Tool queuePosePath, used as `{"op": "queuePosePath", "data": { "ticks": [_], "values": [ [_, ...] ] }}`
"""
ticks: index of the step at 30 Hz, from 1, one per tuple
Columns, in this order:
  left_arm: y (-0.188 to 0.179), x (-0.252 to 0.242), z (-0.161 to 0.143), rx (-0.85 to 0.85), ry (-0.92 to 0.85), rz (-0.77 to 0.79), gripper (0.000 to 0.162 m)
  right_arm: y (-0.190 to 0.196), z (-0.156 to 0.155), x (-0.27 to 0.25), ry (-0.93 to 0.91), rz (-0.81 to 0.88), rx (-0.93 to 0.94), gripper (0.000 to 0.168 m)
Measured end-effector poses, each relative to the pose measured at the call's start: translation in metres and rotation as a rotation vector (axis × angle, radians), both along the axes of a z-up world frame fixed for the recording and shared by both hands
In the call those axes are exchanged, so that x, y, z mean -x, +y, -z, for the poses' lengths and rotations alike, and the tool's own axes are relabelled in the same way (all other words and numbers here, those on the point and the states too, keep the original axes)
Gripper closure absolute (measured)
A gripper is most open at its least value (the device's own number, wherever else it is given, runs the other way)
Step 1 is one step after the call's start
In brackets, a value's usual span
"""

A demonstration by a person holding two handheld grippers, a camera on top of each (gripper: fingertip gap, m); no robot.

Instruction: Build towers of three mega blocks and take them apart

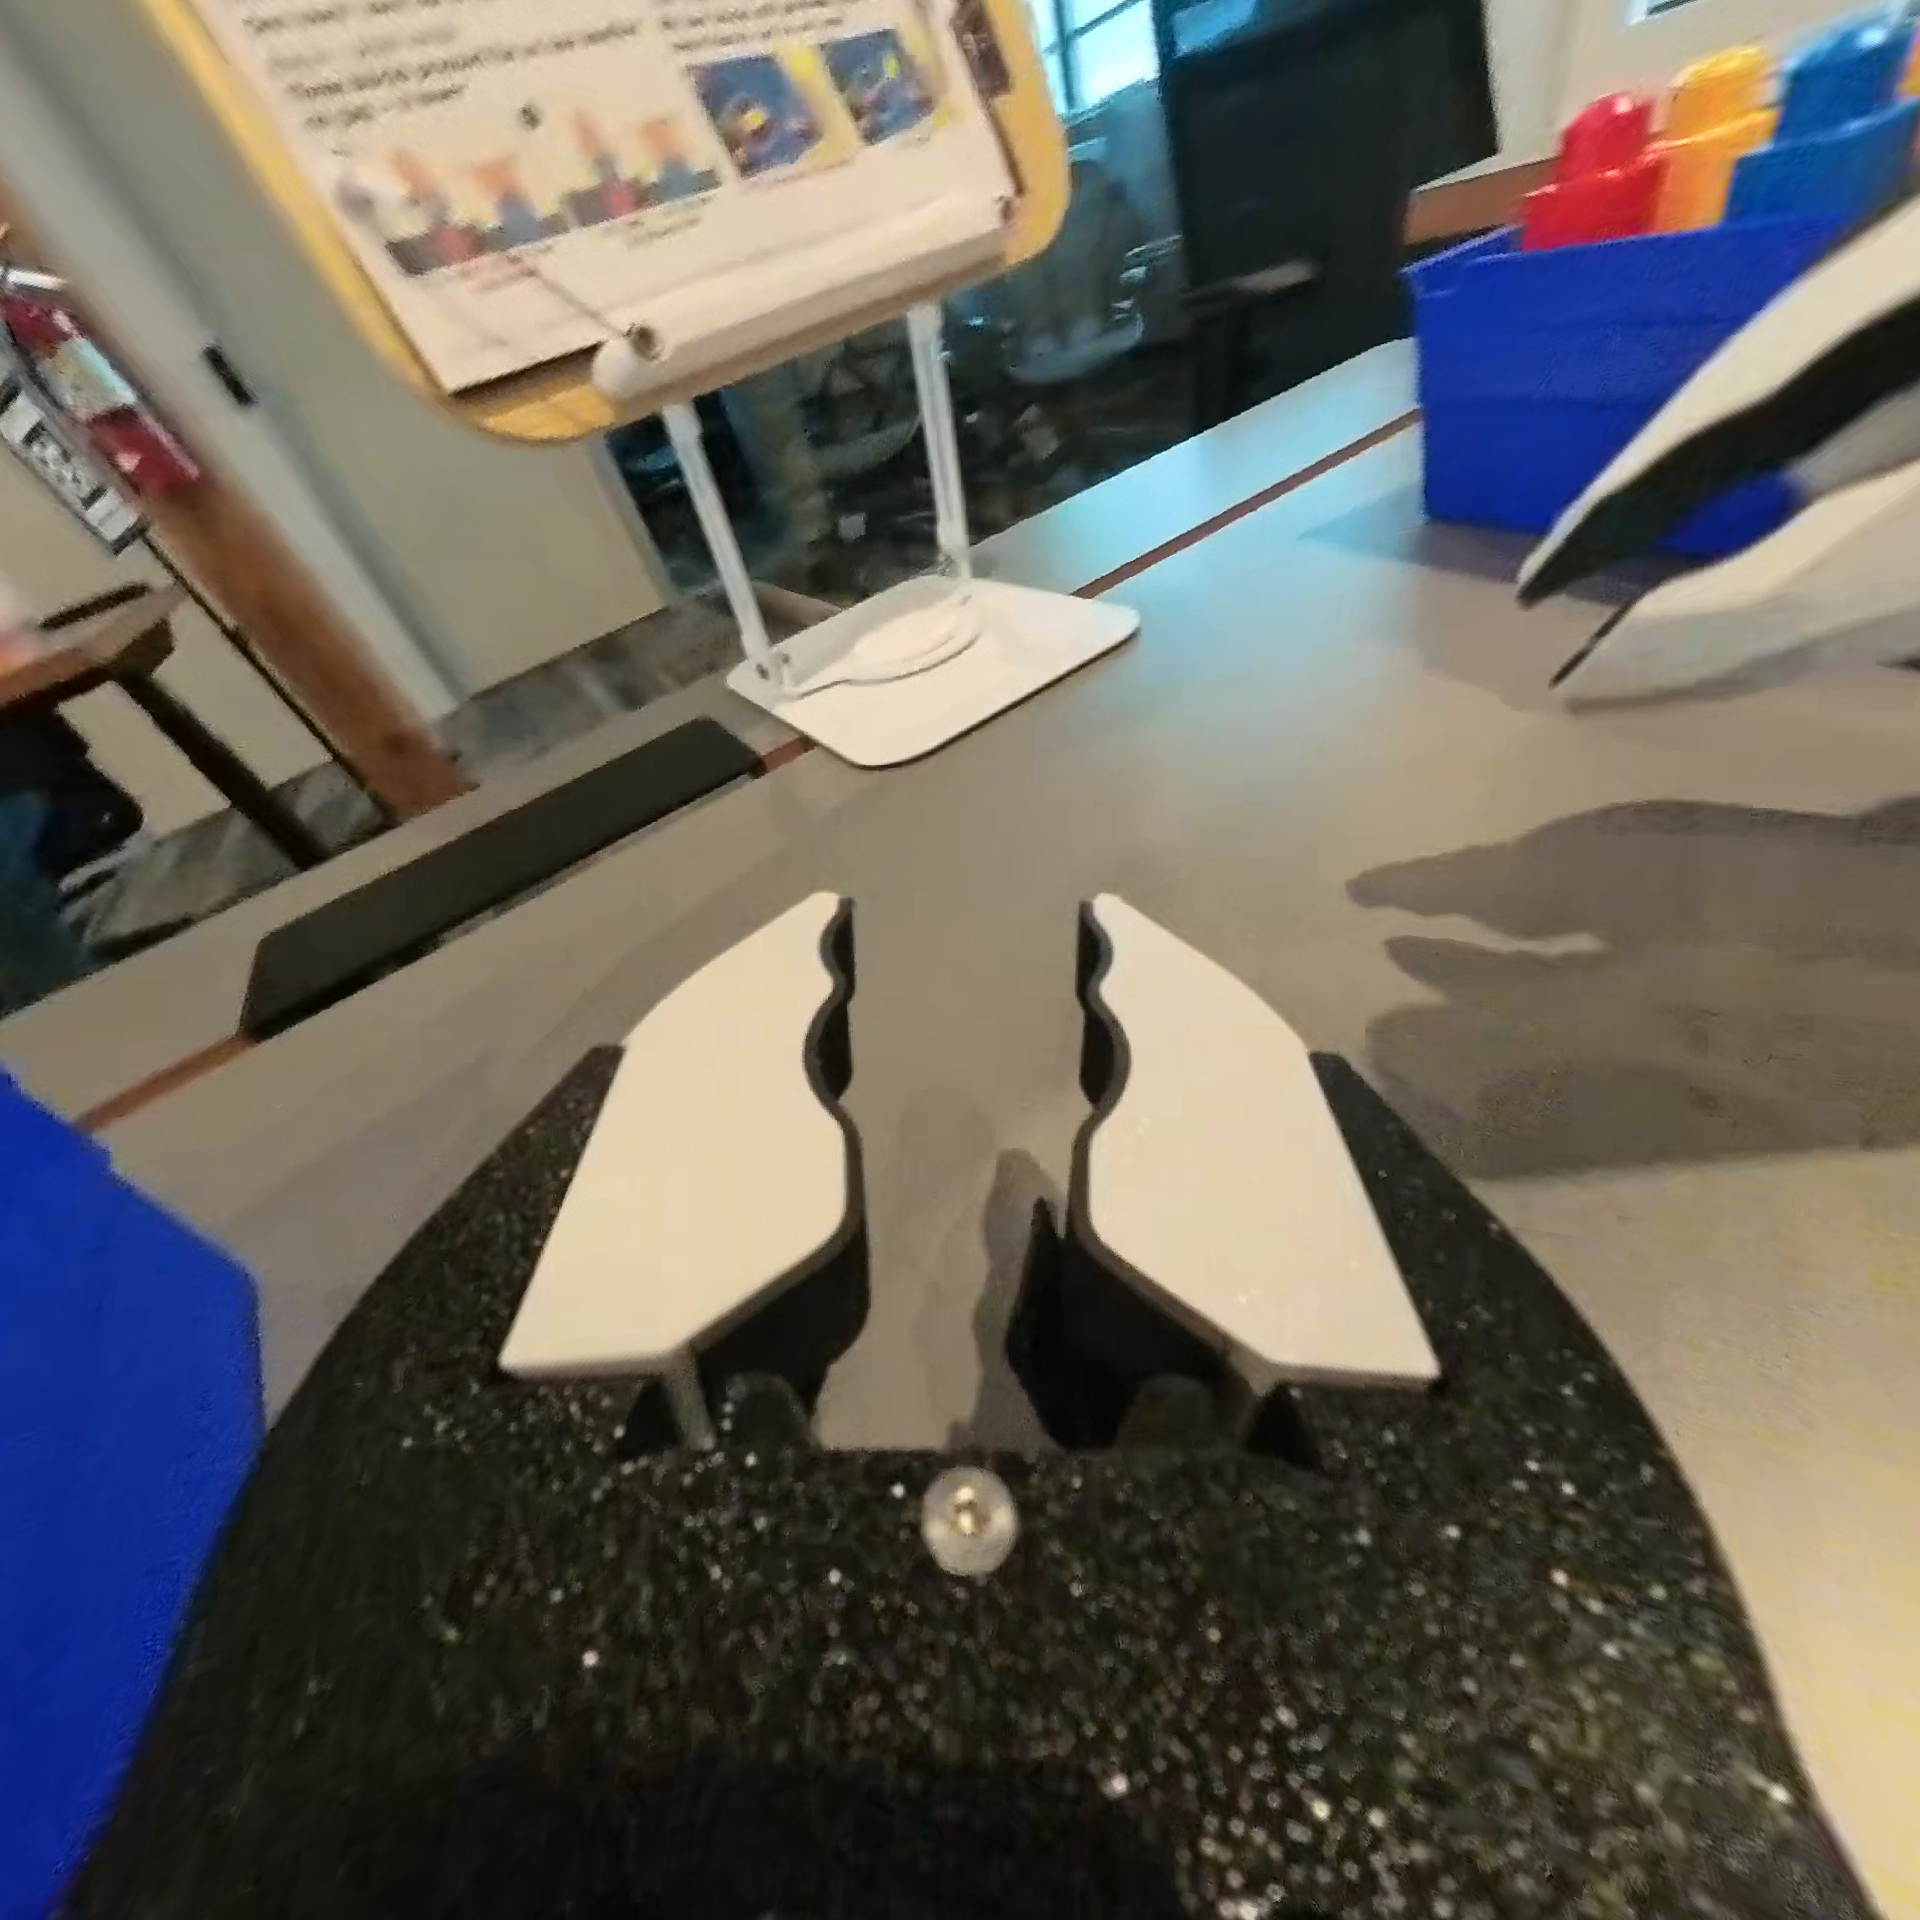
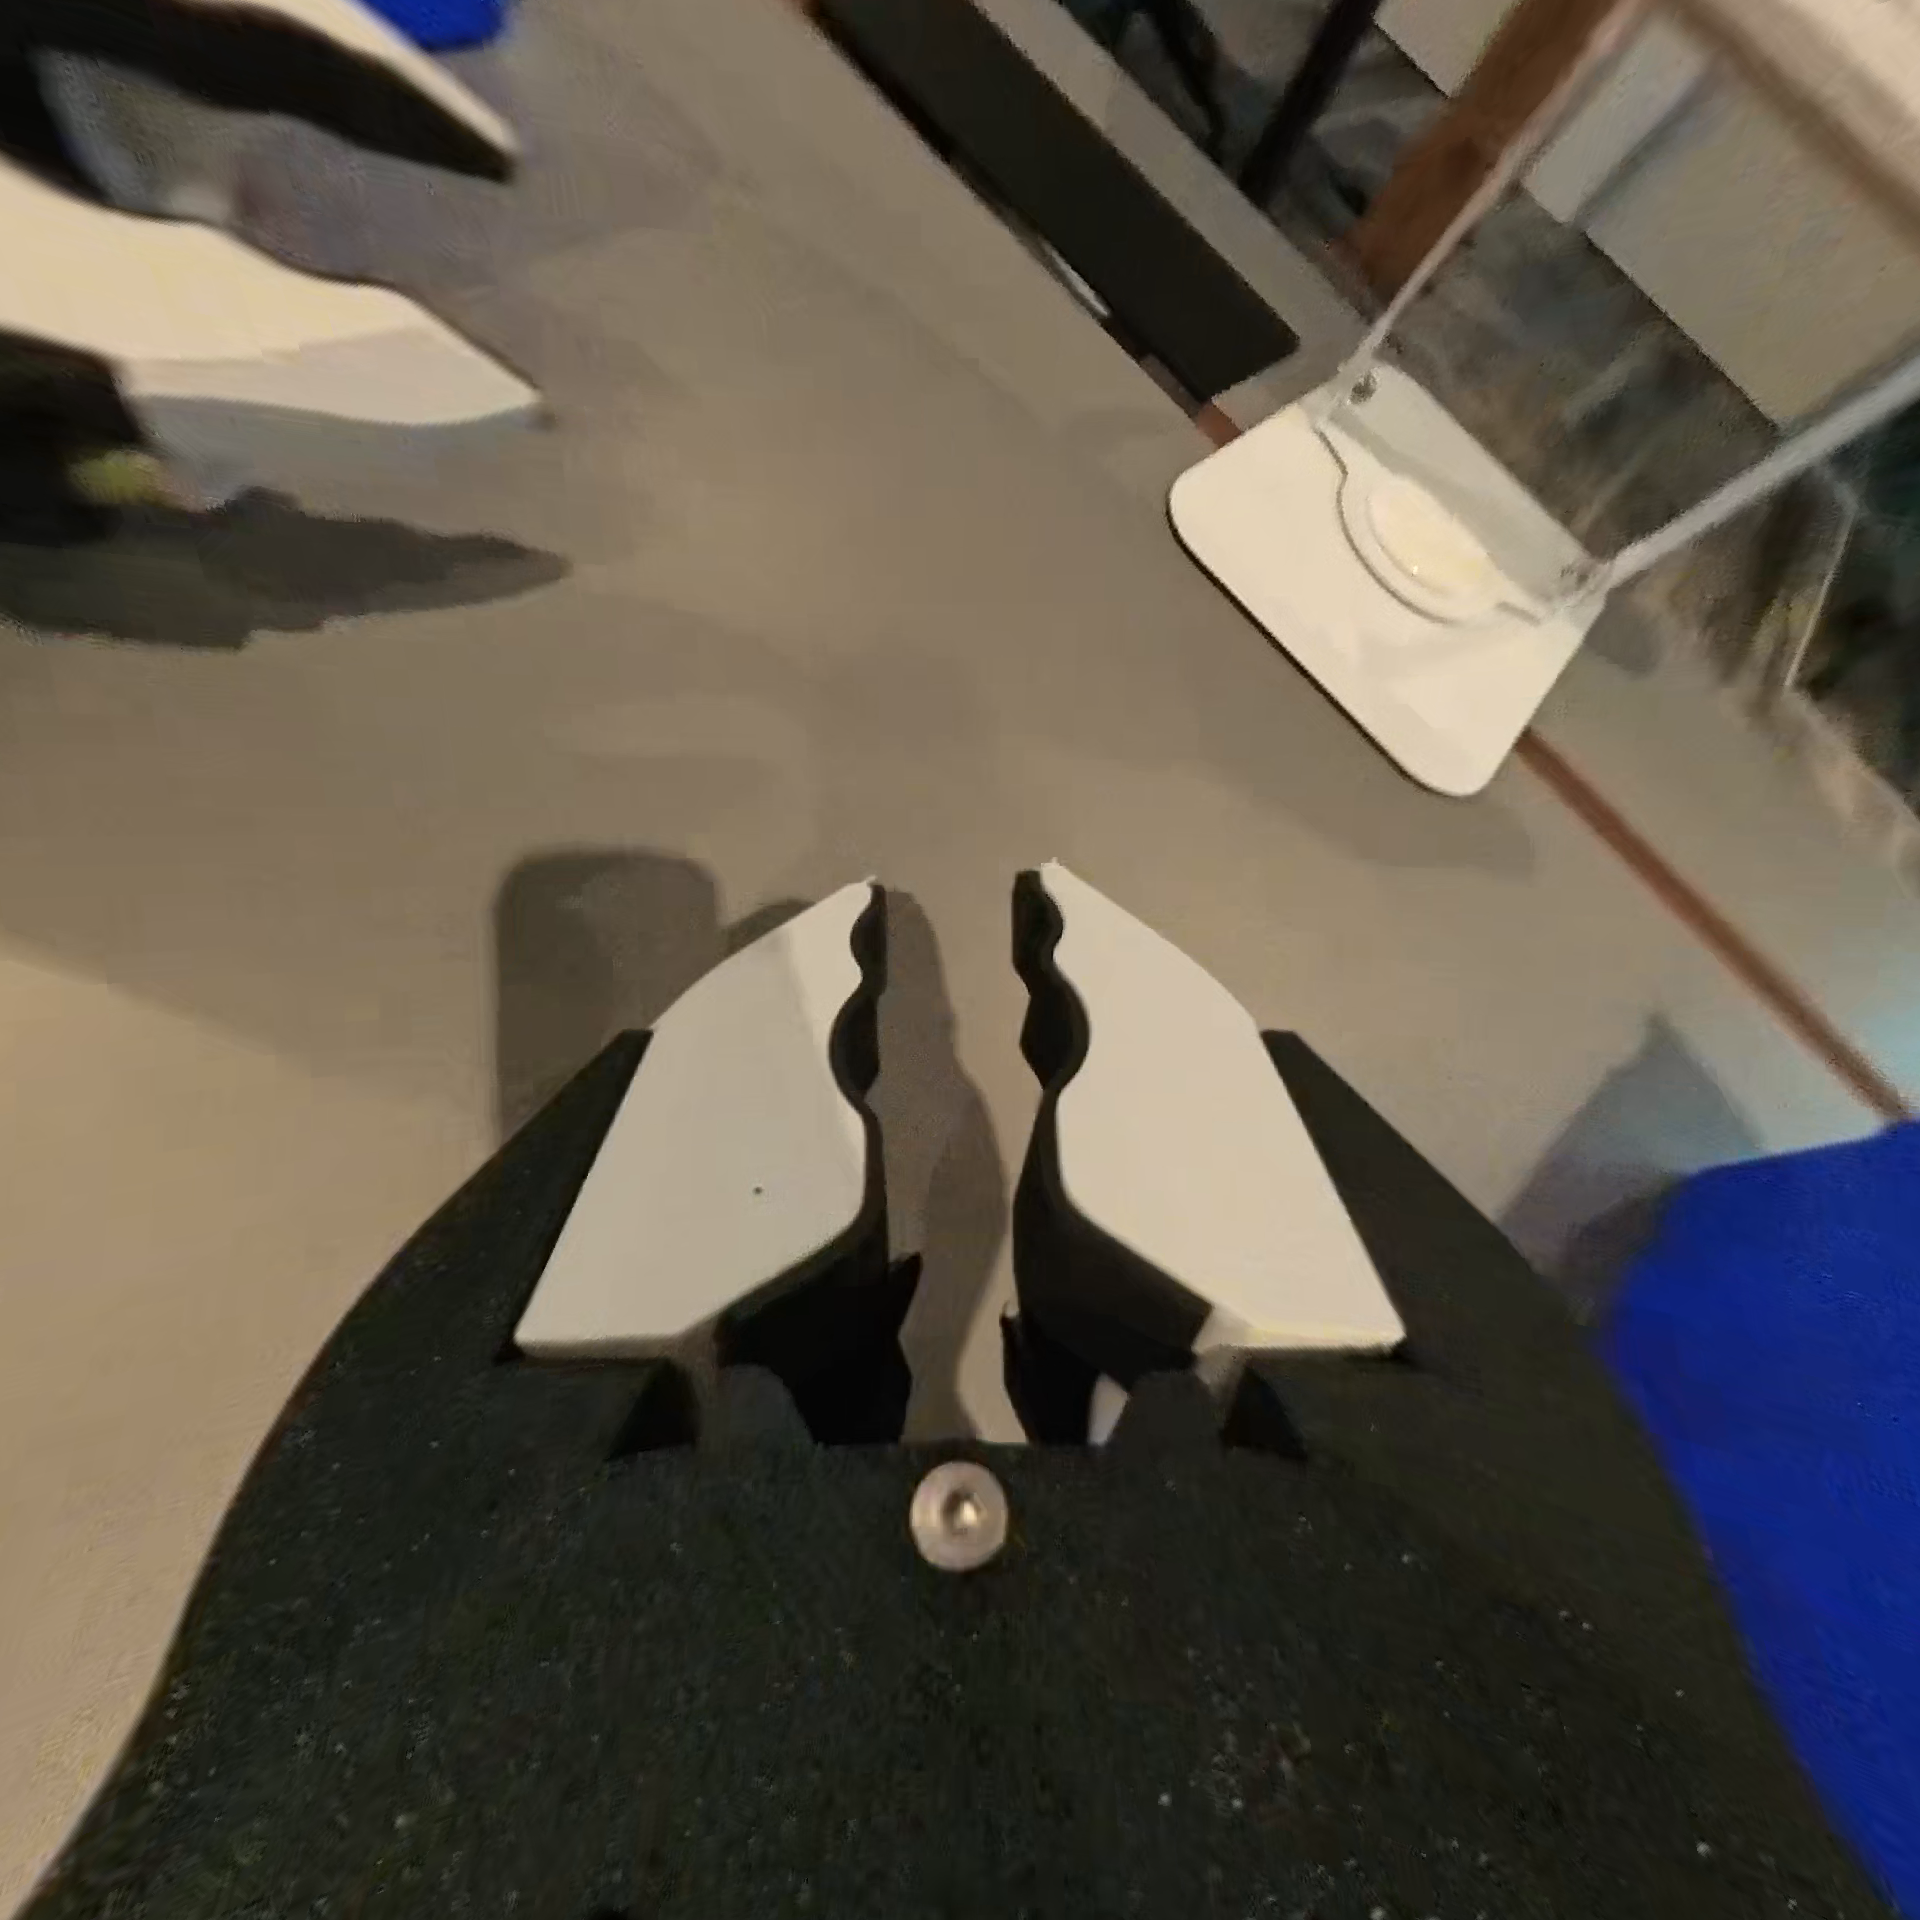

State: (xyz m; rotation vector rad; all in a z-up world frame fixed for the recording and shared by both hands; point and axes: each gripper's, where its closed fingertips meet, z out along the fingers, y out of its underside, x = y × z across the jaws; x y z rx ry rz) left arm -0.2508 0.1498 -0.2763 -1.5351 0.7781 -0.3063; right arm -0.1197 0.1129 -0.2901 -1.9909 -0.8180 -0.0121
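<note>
Red (image 1: 1595, 171), orange (image 1: 1714, 135) and blue (image 1: 1860, 94) mega blocks stand in a blue bin (image 1: 1538, 343) at the far right of the grey table. My left gripper (image 1: 964, 909) is open and empty, low over the bare table. My right gripper (image 2: 951, 883) is open by a narrow gap and empty, also over bare table. It also shows in the left wrist view (image 1: 1543, 634), in front of the bin. The left gripper also shows at the upper left of the right wrist view (image 2: 525, 281). No block lies between either pair of fingers.
A sign on a white stand (image 1: 935, 665) stands at the table's far edge, and its base shows in the right wrist view (image 2: 1403, 603). A black strip (image 1: 499, 873) lies along that edge. A blurred blue object sits close at the lower left (image 1: 104, 1455) and another at the lower right (image 2: 1787, 1455).
</note>
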Motion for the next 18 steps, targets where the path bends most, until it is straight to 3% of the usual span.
{"op": "queuePosePath", "data": {
  "ticks": [6, 10, 18],
  "values": [
    [0.008, 0.01, 0.004, 0.036, 0.002, -0.076, 0.126, 0.025, 0.017, -0.006, 0.105, 0.135, -0.087, 0.151],
    [0.01, 0.013, 0.006, 0.06, -0.001, -0.104, 0.136, 0.024, 0.008, -0.013, 0.125, 0.157, -0.205, 0.158],
    [0.013, 0.016, 0.007, 0.091, -0.017, -0.11, 0.144, 0.023, -0.01, -0.025, 0.274, 0.254, -0.256, 0.161]
  ]
}}
